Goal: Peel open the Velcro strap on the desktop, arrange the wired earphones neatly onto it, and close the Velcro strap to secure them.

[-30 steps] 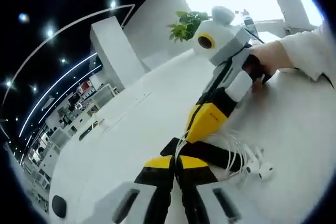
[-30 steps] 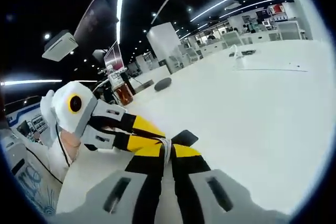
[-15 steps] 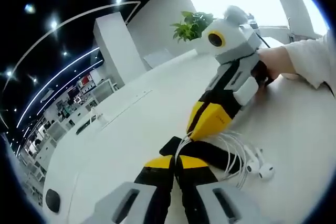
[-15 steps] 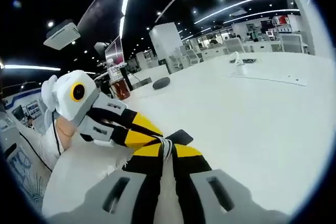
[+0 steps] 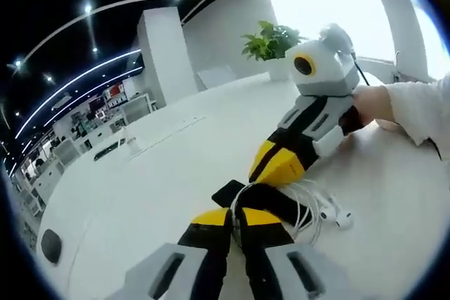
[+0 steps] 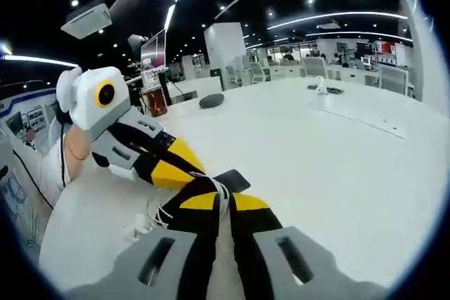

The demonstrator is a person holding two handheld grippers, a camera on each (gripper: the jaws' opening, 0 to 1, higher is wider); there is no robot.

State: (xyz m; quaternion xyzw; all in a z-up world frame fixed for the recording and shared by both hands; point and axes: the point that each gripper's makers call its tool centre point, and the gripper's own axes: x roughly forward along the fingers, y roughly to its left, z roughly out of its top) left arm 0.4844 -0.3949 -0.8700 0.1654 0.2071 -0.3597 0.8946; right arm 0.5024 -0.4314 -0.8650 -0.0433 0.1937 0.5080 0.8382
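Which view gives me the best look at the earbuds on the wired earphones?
The left gripper view. The earbuds lie in plain sight on the white table, right of the jaws, with the looped white cable leading to them. The right gripper view catches them small and blurred, left of its jaws.

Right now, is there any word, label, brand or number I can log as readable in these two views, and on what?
None is readable.
Store signs in the far hall: coloured patches, too small and blurred to read.
Screen hanging beyond the table: bright marks, no legible text.
Panel at the picture's left edge: blue line drawings, no words made out.
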